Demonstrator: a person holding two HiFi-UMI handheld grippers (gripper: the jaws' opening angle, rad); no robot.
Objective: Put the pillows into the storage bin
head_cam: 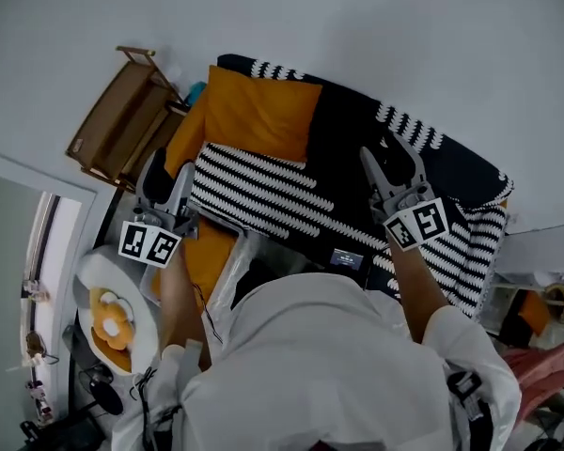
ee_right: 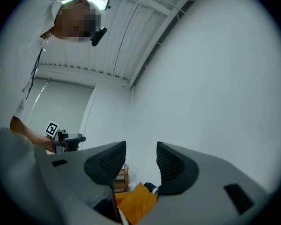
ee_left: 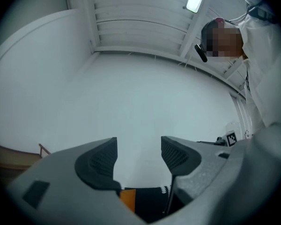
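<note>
Pillows lie piled just right of the wooden chair [head_cam: 120,120]: an orange pillow [head_cam: 261,111] nearest to it, a striped pillow [head_cam: 263,191] against that, and a black pillow [head_cam: 348,158] further from the chair. My left gripper [head_cam: 162,184] is at the chair side of the pile, jaws apart, nothing between them. My right gripper [head_cam: 392,163], on the far side, is also parted and empty. I judge the pillows light, soft and squashy, so I would pinch a corner or seam. Whether either gripper presses the pile, I cannot say.

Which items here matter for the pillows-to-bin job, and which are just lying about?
Job: orange pillow; black-and-white striped pillow; left tongs and right tongs, both open, empty. No bin clearly identifiable.
Lying about: wooden rack; white round object with orange centre; black patterned cover under the pillows.
</note>
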